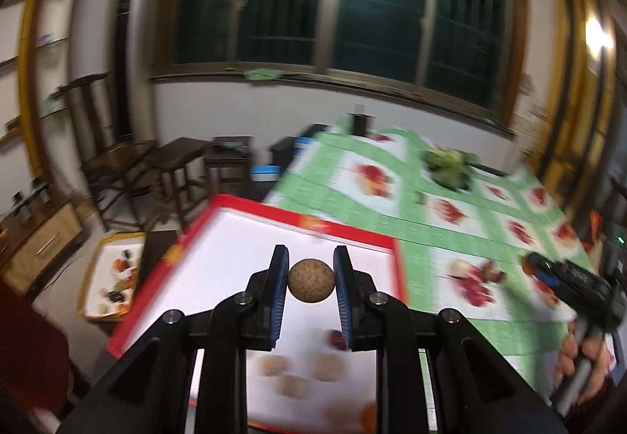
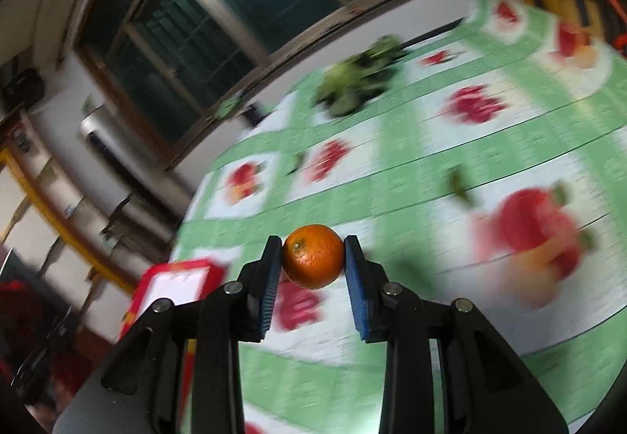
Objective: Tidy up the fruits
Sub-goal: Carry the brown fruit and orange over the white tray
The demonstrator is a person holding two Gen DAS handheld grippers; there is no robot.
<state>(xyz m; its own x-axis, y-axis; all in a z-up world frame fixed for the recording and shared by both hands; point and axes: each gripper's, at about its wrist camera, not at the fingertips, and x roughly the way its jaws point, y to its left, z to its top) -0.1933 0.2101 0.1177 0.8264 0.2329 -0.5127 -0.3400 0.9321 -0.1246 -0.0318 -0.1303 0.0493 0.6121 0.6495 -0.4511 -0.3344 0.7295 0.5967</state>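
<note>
Left wrist view: your left gripper (image 1: 311, 279) pinches a small round brown fruit (image 1: 312, 281) between its blue pads, held over a red-rimmed white tray (image 1: 250, 238). In that tray, below the fingers: several pale tan fruits (image 1: 298, 371), blurred; one dark red piece (image 1: 337, 340); an orange shape (image 1: 368, 414) at the bottom edge, too blurred to name. The tray sits at the near left corner of a table under a green-and-white tablecloth (image 1: 423, 238) printed with red fruit. A heap of green leaves (image 1: 450, 167) lies far back on the cloth. Your right gripper (image 1: 527, 263) shows at the right edge, its handle in your hand (image 1: 584, 363); its grip cannot be read from here. A second tray (image 1: 113, 273) with mixed items rests lower, at left, off the table. Right wrist view: your right gripper (image 2: 313, 257) is clamped on an orange mandarin (image 2: 312, 256), held above the tablecloth (image 2: 411, 167). The red-rimmed tray (image 2: 176, 281) is well apart to the left. The green leaves (image 2: 356, 85) lie beyond, near the table's far edge.
</note>
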